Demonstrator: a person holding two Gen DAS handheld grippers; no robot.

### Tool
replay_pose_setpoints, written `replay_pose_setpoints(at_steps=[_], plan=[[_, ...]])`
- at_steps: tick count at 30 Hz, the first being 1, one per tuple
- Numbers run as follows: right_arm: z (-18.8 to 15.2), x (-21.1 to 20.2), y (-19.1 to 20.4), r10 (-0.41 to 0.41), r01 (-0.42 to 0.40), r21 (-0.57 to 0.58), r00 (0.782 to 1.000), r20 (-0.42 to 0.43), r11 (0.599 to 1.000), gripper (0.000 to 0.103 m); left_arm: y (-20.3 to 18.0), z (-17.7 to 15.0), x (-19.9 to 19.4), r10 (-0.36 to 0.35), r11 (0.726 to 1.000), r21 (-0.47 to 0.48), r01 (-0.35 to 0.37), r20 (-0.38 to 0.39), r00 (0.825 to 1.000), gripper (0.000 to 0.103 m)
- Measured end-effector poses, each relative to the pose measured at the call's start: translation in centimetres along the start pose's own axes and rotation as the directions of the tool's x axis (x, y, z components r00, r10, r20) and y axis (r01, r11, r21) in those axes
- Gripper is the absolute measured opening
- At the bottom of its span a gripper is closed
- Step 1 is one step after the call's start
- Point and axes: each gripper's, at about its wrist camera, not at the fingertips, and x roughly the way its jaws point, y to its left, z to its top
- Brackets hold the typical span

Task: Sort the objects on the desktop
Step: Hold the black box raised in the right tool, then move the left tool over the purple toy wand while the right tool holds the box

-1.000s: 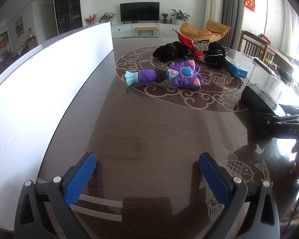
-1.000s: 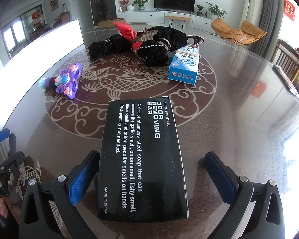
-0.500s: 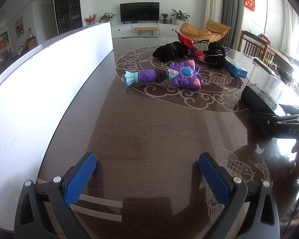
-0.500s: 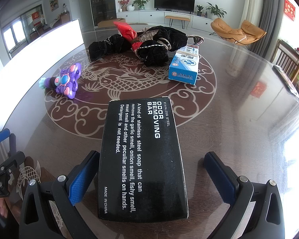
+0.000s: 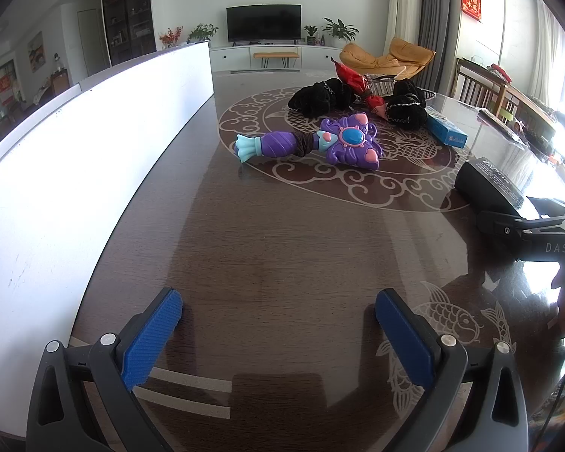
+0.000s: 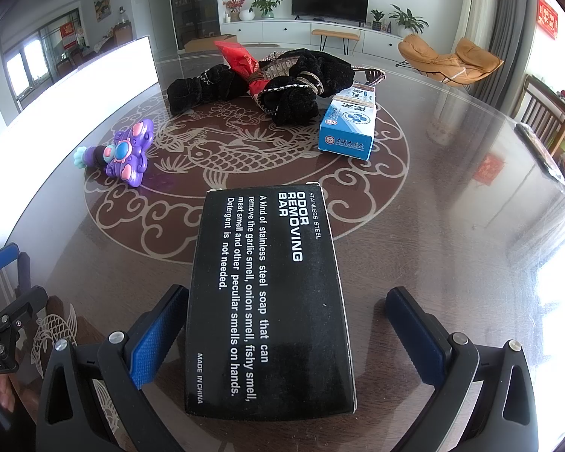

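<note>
Dark glossy table (image 6: 452, 233) with fish-and-cloud medallion, black box (image 6: 267, 297) at 6 o'clock, purple toy (image 6: 126, 152) at 10, blue carton (image 6: 348, 124) at 1, black fabric heap (image 6: 245, 83) at 12

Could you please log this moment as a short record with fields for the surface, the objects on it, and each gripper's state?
surface: dark glossy table with a fish and cloud pattern
right gripper: open, its fingers either side of the black box, not closed on it
left gripper: open, nothing between its fingers
purple toy: lying flat near the table's middle
blue box: beside the black fabric pile
red packet: resting among the black fabric
white board: along the table's left edge
</note>
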Motion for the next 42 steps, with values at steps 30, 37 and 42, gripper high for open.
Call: replay_pose_setpoints(at_steps=[30, 37, 42], plan=[[0.0, 0.0, 0.0, 0.000, 0.000, 0.000, 1.000, 0.000, 1.000, 0.103, -3.4, 12.6, 5.7, -0.098, 0.825, 0.546, 0.146, -0.115, 0.988, 0.103], [0.0, 0.0, 0.0, 0.001, -0.001, 0.000, 1.000, 0.000, 1.000, 0.103, -3.2, 12.4, 8.4, -0.156, 0.818, 0.510, 0.268, -0.252, 0.955, 0.079], [0.0, 0.0, 0.0, 0.000, 0.000, 0.000, 1.000, 0.000, 1.000, 0.103, -3.0, 11.0, 6.9, -0.174, 0.838, 0.462, 0.291, -0.280, 0.944, 0.032]])
